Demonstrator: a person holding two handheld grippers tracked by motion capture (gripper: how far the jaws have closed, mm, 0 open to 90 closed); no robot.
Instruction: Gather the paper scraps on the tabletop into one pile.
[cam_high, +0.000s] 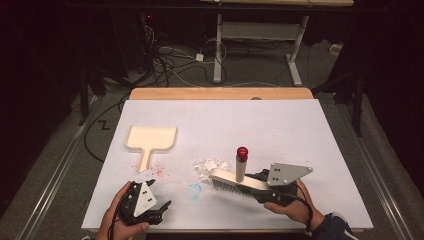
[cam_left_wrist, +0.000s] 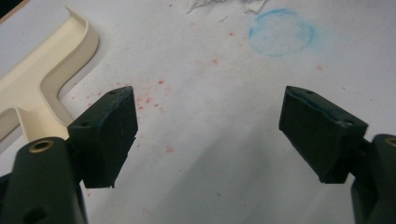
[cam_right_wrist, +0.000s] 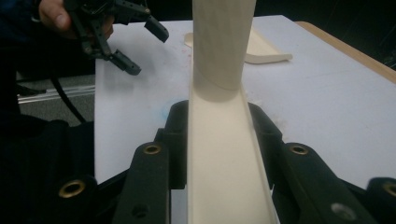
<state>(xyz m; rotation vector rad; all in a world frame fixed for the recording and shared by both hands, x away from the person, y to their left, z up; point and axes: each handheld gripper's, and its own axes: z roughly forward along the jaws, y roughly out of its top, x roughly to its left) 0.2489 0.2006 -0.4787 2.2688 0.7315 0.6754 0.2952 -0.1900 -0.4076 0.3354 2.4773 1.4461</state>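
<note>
White scraps (cam_high: 206, 166) heaped mid-table just left of brush (cam_high: 234, 180), clamped by its back in right gripper (cam_high: 260, 188), not yet swept to dustpan (cam_high: 150, 140) far left; left gripper (cam_high: 159, 207) gaping, empty, near edge; open sheet (cam_high: 280, 130) beyond, drop-offs at every side

Left gripper (cam_high: 161, 207) gapes wide; right gripper (cam_high: 250, 184) is clamped tight
</note>
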